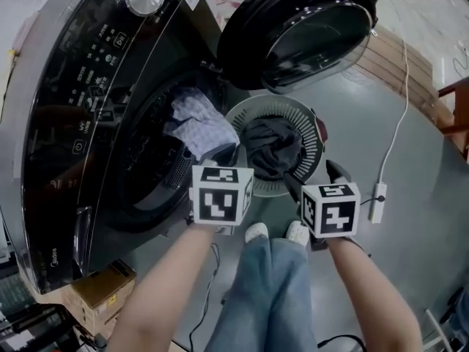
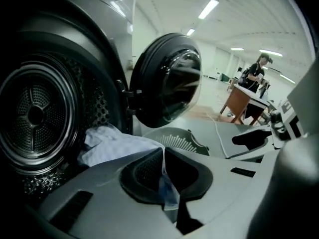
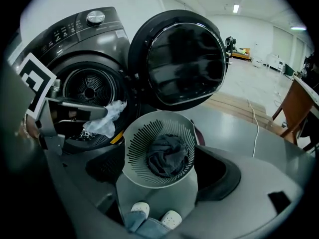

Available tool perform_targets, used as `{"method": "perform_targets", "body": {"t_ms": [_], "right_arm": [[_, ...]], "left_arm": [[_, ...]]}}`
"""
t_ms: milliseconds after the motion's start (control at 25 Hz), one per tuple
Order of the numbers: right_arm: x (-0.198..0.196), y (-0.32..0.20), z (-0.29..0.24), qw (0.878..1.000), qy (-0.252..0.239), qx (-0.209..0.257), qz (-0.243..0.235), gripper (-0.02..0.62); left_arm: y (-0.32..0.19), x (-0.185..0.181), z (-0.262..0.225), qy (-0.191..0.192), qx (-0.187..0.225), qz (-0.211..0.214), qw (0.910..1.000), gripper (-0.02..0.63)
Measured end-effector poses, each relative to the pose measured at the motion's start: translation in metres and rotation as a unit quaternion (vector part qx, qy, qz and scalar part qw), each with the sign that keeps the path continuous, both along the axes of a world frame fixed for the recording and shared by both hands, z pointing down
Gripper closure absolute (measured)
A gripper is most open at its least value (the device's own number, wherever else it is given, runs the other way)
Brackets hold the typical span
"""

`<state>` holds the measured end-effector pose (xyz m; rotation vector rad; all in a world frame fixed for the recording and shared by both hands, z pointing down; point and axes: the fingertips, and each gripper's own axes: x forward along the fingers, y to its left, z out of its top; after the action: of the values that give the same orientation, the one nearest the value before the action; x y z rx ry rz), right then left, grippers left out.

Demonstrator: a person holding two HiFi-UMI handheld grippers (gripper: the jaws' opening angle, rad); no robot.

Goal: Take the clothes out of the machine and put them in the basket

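Note:
The dark washing machine (image 1: 66, 123) stands at the left with its round door (image 1: 300, 28) swung open. My left gripper (image 1: 229, 156) is shut on a light blue-white garment (image 1: 196, 127) that trails out of the drum mouth. In the left gripper view the garment (image 2: 117, 144) is pinched between the shut jaws of the left gripper (image 2: 163, 158), with the drum (image 2: 35, 116) behind. The grey slotted basket (image 1: 308, 134) sits on the floor holding dark clothes (image 1: 272, 147). My right gripper (image 1: 315, 176) hovers open and empty at the basket's near side. The right gripper (image 3: 160, 183) frames the basket (image 3: 137, 148).
A white cable with a power strip (image 1: 377, 200) runs over the grey floor to the right. A cardboard box (image 1: 102, 288) lies at the machine's foot. A wooden platform (image 1: 399, 64) lies behind the door. The person's white shoes (image 1: 256, 233) stand just before the basket.

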<state>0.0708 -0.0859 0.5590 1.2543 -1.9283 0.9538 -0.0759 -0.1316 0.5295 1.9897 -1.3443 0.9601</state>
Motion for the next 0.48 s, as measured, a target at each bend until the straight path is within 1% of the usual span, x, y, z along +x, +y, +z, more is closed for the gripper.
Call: {"method": "perform_targets", "body": {"t_ms": [120,200,280,400,440,480], "right_arm": [[0.013,0.002,0.0,1.0,0.007,0.0,0.008,0.161],[0.02,0.005,0.002,1.0,0.009,-0.001,0.014,0.163],[0.026,0.008,0.004,1.0,0.01,-0.005,0.019,0.166],[0.032,0.014,0.009,1.0,0.013,-0.012,0.021,0.167],[0.033,0.016,0.01,1.0,0.014,-0.014,0.021,0.169],[0.034,0.016,0.01,1.0,0.014,-0.014,0.02,0.169]], "left_arm": [[0.007,0.028,-0.002,0.025,-0.005,0.046,0.9986,0.594],[0.01,0.046,-0.005,0.055,-0.005,0.067,0.9962,0.594],[0.012,0.062,-0.01,0.09,-0.005,0.086,0.9922,0.594],[0.018,0.083,-0.016,0.141,-0.01,0.112,0.9836,0.594],[0.021,0.088,-0.016,0.148,-0.012,0.122,0.9814,0.592],[0.023,0.092,-0.014,0.148,-0.015,0.13,0.9804,0.592]]}}
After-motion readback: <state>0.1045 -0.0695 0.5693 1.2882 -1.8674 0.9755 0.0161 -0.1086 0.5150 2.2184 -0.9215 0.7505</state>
